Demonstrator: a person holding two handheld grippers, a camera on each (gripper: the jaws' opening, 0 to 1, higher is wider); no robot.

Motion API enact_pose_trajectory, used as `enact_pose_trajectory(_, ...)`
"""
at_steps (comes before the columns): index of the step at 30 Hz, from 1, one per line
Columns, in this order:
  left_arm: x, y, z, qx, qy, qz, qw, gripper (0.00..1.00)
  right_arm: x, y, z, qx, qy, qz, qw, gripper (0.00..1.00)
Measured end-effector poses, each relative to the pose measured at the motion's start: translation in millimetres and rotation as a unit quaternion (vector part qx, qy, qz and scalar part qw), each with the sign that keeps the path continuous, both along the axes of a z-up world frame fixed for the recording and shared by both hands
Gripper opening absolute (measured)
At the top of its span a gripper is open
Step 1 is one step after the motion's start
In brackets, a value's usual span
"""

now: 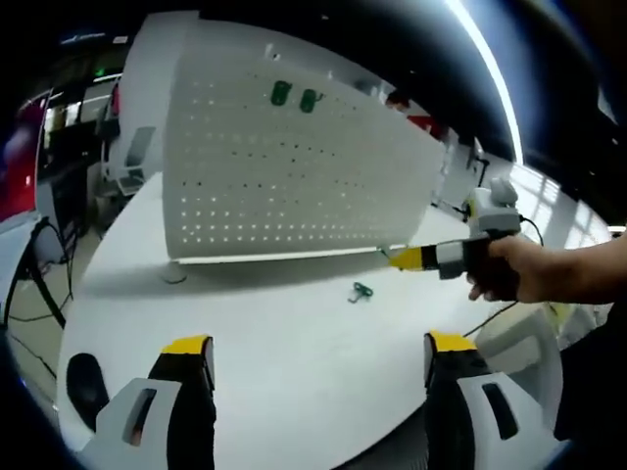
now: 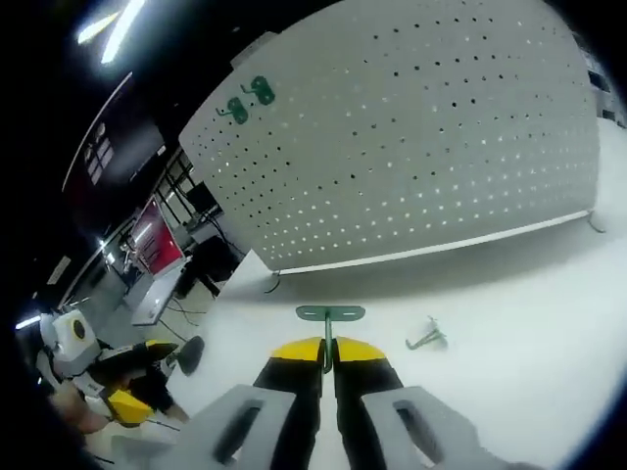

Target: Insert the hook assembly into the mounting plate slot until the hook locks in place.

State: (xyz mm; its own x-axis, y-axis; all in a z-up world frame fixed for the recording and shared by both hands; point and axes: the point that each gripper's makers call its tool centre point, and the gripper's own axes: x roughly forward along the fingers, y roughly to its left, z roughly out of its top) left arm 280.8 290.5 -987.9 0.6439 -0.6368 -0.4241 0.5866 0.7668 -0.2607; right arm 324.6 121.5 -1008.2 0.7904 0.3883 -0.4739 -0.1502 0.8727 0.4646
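Observation:
A white perforated mounting plate (image 1: pixel 294 176) stands upright on the white table (image 1: pixel 294 352); in the right gripper view it is the wide plate (image 2: pixel 421 147). Two green hooks (image 1: pixel 294 96) hang near its top, also seen as hooks (image 2: pixel 247 100). My right gripper (image 2: pixel 328 351) is shut on a green hook assembly (image 2: pixel 330 314), whose T-shaped bar sticks out past the yellow tips, a short way in front of the plate. That gripper (image 1: pixel 397 258) enters the left gripper view from the right, held by a hand. My left gripper (image 1: pixel 318 351) is open and holds nothing, low over the table.
A loose green hook (image 1: pixel 361 291) lies on the table in front of the plate, also visible as the hook (image 2: pixel 427 338). A dark round object (image 1: pixel 83 384) sits at the table's left edge. Chairs and screens stand behind the plate.

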Motion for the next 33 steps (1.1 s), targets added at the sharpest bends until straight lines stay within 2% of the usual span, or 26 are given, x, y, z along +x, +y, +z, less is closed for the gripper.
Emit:
enact_pose_trajectory(6,12.6,-5,8.2,-0.015,-0.006,-0.001,0.9999,0.88,-7,14,6.7,0.037,0.009,0.009,0.9992,0.0)
enact_pose_trajectory(8,15.2,-9,10.8,-0.019,-0.009,-0.006,0.9998,0.87,-8,21,11.7,0.055,0.01,0.014,0.9983,0.0)
enact_pose_trajectory(9,16.3,-10,11.5,-0.019,-0.01,-0.009,0.9997,0.86,-10,27,15.8,0.078,0.014,0.017,0.9967,0.0)
enact_pose_trajectory(12,18.9,-16,15.4,-0.019,-0.016,-0.022,0.9995,0.84,-12,34,22.3,0.089,0.013,0.028,0.9956,0.0)
enact_pose_trajectory(15,22.2,-19,18.3,-0.025,-0.018,-0.029,0.9991,0.84,-15,47,31.4,0.131,0.014,0.04,0.9905,0.0)
enact_pose_trajectory(18,24.7,-23,16.5,-0.018,-0.016,-0.039,0.999,0.8,-16,47,28.7,0.129,0.017,0.046,0.9904,0.0)
enact_pose_trajectory(20,25.5,-27,20.1,-0.032,-0.015,-0.046,0.9983,0.78,-20,53,29.3,0.167,0.031,0.046,0.9844,0.0)
enact_pose_trajectory(29,30.9,-44,27.8,-0.058,-0.019,-0.066,0.9959,0.69,-33,67,30.6,0.19,0.04,0.079,0.9778,0.0)
enact_pose_trajectory(33,28.9,-54,30.7,-0.072,-0.023,-0.077,0.9942,0.64,-38,75,34.3,0.213,0.045,0.091,0.9718,0.0)
